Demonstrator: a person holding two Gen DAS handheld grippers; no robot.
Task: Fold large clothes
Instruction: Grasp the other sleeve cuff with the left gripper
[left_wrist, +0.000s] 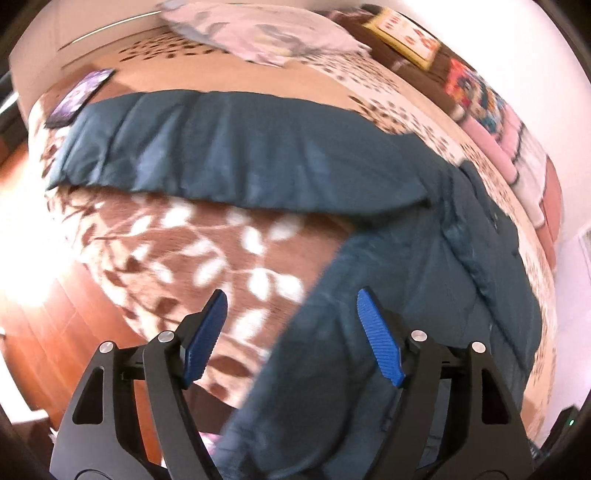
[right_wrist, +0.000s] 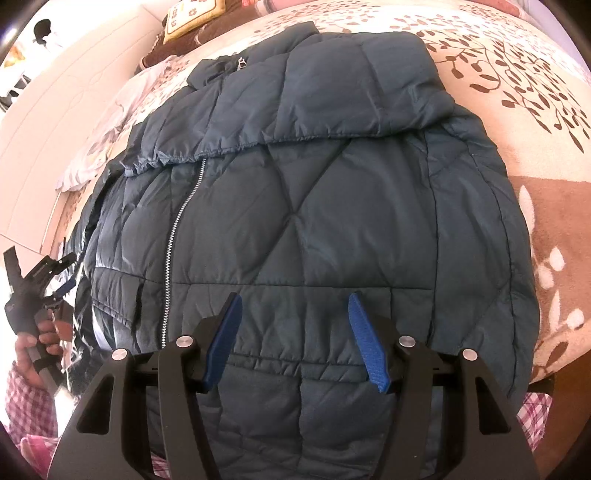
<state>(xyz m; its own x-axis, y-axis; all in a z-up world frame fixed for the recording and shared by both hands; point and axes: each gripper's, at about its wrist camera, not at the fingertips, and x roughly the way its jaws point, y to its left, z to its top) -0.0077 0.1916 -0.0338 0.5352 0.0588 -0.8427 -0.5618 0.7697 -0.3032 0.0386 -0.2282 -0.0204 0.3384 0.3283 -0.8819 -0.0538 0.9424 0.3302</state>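
Left wrist view: my left hand-held gripper (left_wrist: 290, 339), jaws wide and empty, hangs over the bed (left_wrist: 192, 254) at the edge of the dark teal quilted jacket (left_wrist: 406, 277), whose sleeve (left_wrist: 221, 158) lies stretched out sideways, I judge ready to be folded in. Right wrist view: my right hand-held gripper (right_wrist: 293, 341), likewise spread and holding nothing, hovers over the jacket (right_wrist: 314, 206), which lies flat and zipped on the bed (right_wrist: 535, 92), with one sleeve (right_wrist: 332, 96) already laid across the chest.
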